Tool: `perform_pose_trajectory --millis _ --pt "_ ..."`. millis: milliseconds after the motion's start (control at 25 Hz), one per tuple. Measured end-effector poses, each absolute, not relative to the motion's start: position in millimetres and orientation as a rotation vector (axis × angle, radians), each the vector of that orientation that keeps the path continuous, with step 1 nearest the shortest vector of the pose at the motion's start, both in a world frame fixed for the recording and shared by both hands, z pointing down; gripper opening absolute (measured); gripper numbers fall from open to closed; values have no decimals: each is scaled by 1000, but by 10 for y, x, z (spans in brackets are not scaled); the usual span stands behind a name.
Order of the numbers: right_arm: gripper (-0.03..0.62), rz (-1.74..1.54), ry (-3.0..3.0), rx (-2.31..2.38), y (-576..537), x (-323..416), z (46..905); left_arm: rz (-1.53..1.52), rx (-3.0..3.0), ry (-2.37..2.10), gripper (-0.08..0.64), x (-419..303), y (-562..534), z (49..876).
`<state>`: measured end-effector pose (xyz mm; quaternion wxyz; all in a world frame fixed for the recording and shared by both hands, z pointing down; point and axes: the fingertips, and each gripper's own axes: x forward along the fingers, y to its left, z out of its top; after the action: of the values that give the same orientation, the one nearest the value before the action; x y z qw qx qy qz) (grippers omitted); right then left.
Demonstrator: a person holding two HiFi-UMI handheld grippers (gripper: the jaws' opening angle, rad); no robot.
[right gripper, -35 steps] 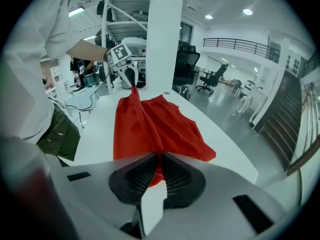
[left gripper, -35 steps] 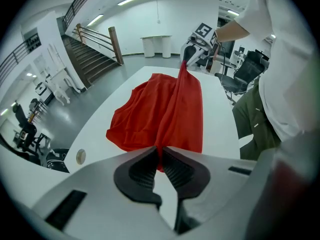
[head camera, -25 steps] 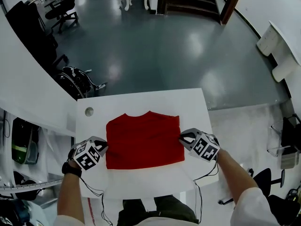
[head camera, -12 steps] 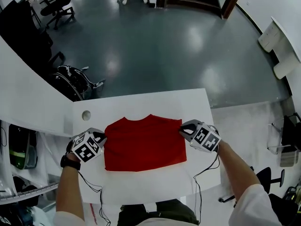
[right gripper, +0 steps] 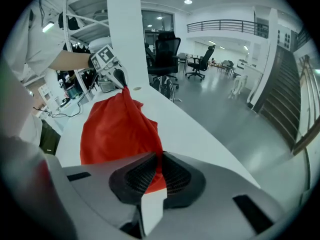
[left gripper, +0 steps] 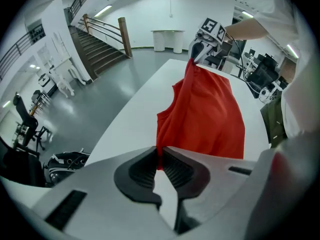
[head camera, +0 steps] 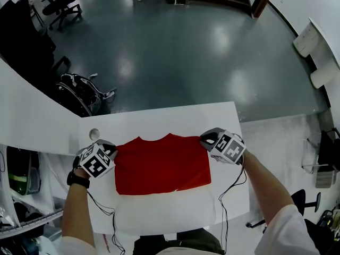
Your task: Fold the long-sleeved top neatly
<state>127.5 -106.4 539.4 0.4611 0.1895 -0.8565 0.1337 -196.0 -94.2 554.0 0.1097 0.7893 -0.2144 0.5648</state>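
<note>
Red long-sleeved top [head camera: 162,163] spreads over the white table [head camera: 159,116] in the head view, with the left gripper [head camera: 110,150] at its 10 o'clock corner and the right gripper [head camera: 205,139] at its 2 o'clock corner. Left gripper view: jaws pinched tight on red fabric. Right gripper view: jaws likewise clamped on the red cloth.
</note>
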Motion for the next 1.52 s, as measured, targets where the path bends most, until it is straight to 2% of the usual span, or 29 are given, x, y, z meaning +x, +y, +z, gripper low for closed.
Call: perform_pose_trajectory --millis 400,480,600,720,840,1120,1360,1520 --pt "49 364 -1999 439 -1208 1189 5682 1683 2226 -675 39 -2013 -1078 5792" --pt "67 371 -1993 479 -1286 1203 5730 1668 2232 -733 45 -2004 -1137 5805" --pt "92 414 -1992 544 -1362 1228 5778 1621 2220 -867 82 -2054 -1224 5814" --pt "121 452 -2000 601 -1419 1274 5766 1543 2192 -998 151 -2193 -1275 5778" --pt "137 499 -2014 677 -1462 1402 5701 1354 2147 -1063 163 -2316 -1203 5735" --pt "141 909 -2106 819 -874 1668 5516 815 1996 -921 180 -2228 -288 5731" --pt "222 1296 -2046 820 105 1743 5709 726 1866 -834 241 -2177 549 5936" --pt "238 1435 -1997 821 430 1686 5872 703 1801 -760 265 -2049 820 6072"
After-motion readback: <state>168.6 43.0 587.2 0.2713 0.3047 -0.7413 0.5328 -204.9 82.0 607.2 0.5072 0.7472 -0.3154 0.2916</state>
